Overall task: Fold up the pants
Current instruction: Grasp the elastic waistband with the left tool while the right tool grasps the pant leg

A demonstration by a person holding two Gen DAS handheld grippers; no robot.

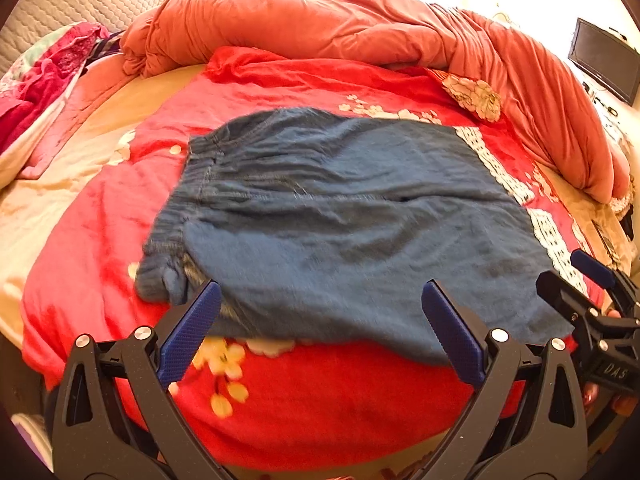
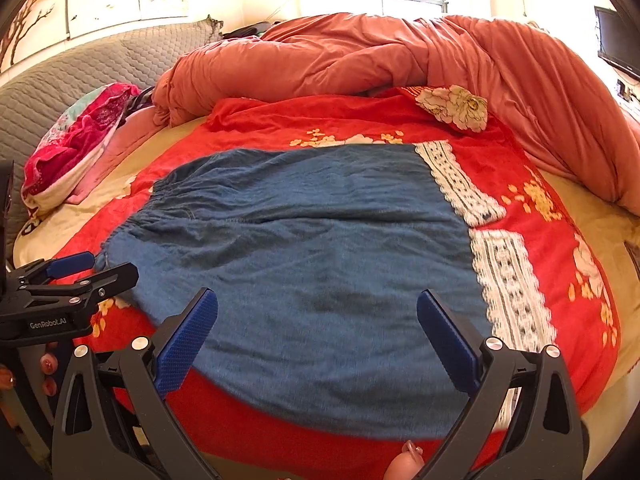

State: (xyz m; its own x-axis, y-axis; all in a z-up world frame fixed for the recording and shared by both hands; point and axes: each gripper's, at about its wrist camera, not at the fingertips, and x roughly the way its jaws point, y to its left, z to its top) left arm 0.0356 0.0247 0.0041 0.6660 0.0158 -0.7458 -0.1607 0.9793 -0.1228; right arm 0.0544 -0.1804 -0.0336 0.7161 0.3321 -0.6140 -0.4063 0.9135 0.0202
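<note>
blue denim pants (image 1: 340,220) lie flat on the bed's red blanket (image 1: 312,408), long axis left-right, just ahead of both left tongs (image 1: 320,312) and right tongs (image 2: 318,320), both spread apart, empty.

Two markings can be read, both on gripper bodies. In the right wrist view, at 9 o'clock, the left gripper (image 2: 94,268) carries "GenRobot.AI" in pale letters on its black side. In the left wrist view, at 4 o'clock, the right gripper (image 1: 576,276) shows "DAS" on its black housing.
</note>
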